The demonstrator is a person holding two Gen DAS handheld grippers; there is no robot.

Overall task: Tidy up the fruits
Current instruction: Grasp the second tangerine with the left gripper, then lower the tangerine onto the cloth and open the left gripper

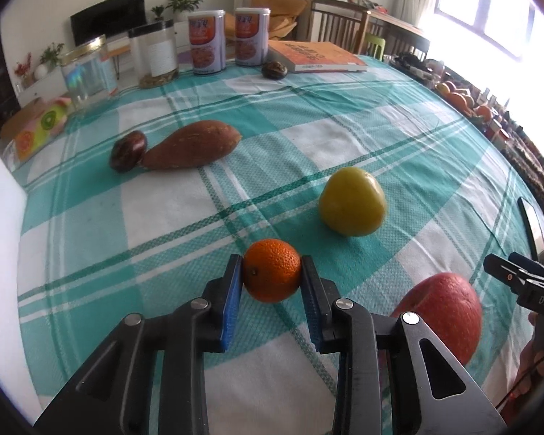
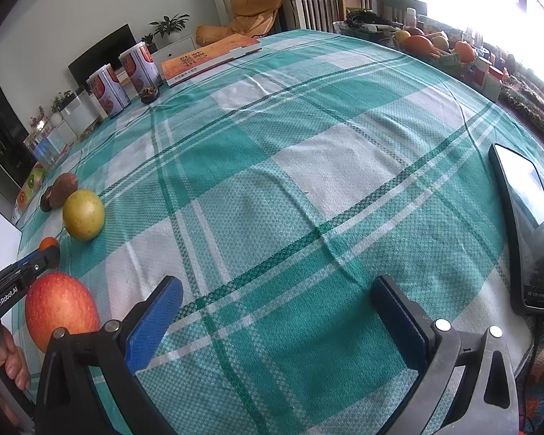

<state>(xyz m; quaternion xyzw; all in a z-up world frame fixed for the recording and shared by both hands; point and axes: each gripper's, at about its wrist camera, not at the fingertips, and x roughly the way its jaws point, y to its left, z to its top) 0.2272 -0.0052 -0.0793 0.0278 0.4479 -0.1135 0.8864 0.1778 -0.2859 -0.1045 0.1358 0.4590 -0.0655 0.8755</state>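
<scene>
Orange (image 1: 272,275) pinched between blue pads of left tool (image 1: 272,277), low over checked counter (image 1: 185,217). Yellow apple (image 1: 351,206) at 1 o'clock, red apple (image 1: 444,317) at 3, both near. Sweet potato (image 1: 192,149) at 11, well apart. Right tool (image 2: 275,311) wide open, holding nothing; open cloth ahead, phone (image 2: 526,232) at 2.

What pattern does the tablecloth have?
Teal-and-white plaid on the tablecloth, clearest in the right wrist view.
</scene>
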